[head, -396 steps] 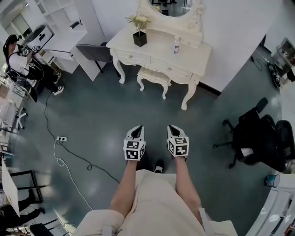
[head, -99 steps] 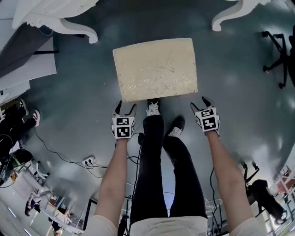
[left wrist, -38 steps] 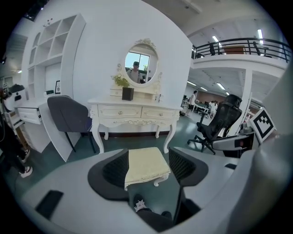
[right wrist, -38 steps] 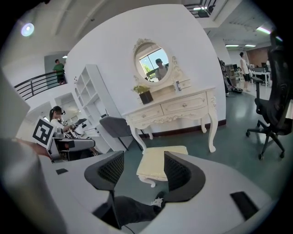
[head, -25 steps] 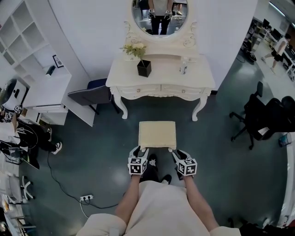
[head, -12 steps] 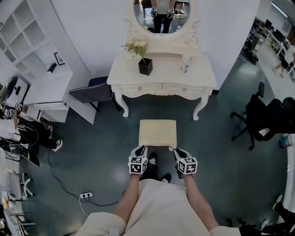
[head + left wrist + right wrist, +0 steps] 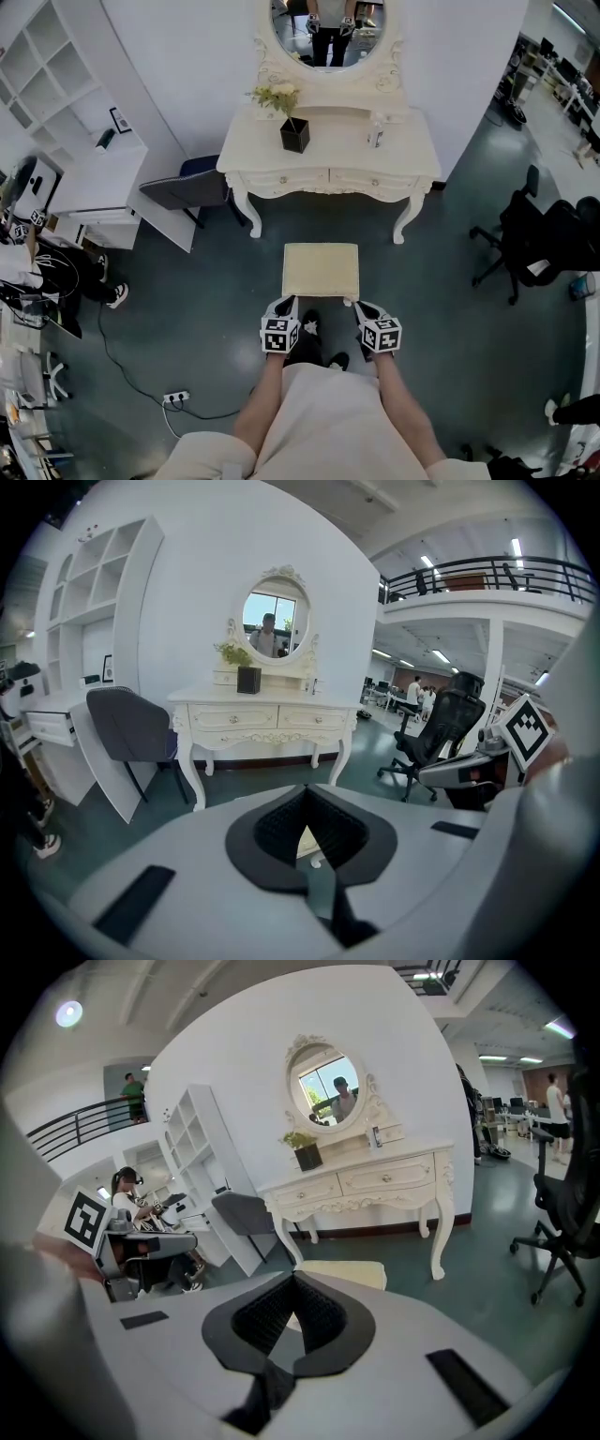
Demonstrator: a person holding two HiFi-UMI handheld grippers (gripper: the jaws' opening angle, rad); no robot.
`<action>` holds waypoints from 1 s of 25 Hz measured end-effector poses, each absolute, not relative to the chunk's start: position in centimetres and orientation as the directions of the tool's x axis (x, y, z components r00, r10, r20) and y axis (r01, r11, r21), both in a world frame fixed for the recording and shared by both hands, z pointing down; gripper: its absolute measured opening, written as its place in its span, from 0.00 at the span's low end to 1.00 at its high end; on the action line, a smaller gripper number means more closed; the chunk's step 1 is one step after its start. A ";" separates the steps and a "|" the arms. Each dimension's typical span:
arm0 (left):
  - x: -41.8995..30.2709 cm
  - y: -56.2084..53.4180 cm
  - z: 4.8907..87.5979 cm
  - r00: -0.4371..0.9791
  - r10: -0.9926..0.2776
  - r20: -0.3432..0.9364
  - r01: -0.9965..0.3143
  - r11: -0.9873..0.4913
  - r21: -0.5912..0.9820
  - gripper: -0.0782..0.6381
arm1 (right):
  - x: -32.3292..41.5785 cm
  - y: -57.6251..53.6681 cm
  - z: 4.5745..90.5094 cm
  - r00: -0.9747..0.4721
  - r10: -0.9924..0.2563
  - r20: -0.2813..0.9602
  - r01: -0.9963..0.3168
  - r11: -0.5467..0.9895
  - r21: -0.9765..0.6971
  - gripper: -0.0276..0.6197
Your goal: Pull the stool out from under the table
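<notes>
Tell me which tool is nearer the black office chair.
Right. The right tool is by the stool's near right corner, on the black chair's side; the left tool is by the stool's near left corner, farther from that chair.

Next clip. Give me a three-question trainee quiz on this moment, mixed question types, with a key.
1. True or false: the stool stands tucked under the dressing table.
2. Which seat stands by the table's left end in the head view? A) grey chair B) red armchair C) wooden bench
3. What do the left tongs and right tongs hold?
Key: 1 false, it stands clear of the table, on the floor in front of it. 2 A. 3 Nothing: both have just closed and are shut with nothing between them, near the stool's near edge.
</notes>
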State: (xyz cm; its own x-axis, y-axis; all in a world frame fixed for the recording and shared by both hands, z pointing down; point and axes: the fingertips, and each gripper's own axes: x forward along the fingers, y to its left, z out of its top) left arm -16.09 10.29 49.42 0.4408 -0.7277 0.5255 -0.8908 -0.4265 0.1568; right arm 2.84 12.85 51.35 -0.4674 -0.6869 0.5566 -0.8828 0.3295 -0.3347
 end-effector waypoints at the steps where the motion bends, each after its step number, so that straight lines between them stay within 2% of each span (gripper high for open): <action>1: -16.0 10.2 49.4 0.442 -0.726 0.526 -0.890 -0.427 0.159 0.13 | 3.0 12.8 51.4 -0.467 -0.684 0.561 -0.883 0.328 -0.335 0.11; 25: -15.4 10.3 49.5 0.446 -0.720 0.531 -0.888 -0.430 0.164 0.13 | 2.1 13.3 51.5 -0.517 -0.653 0.553 -0.856 0.383 -0.348 0.11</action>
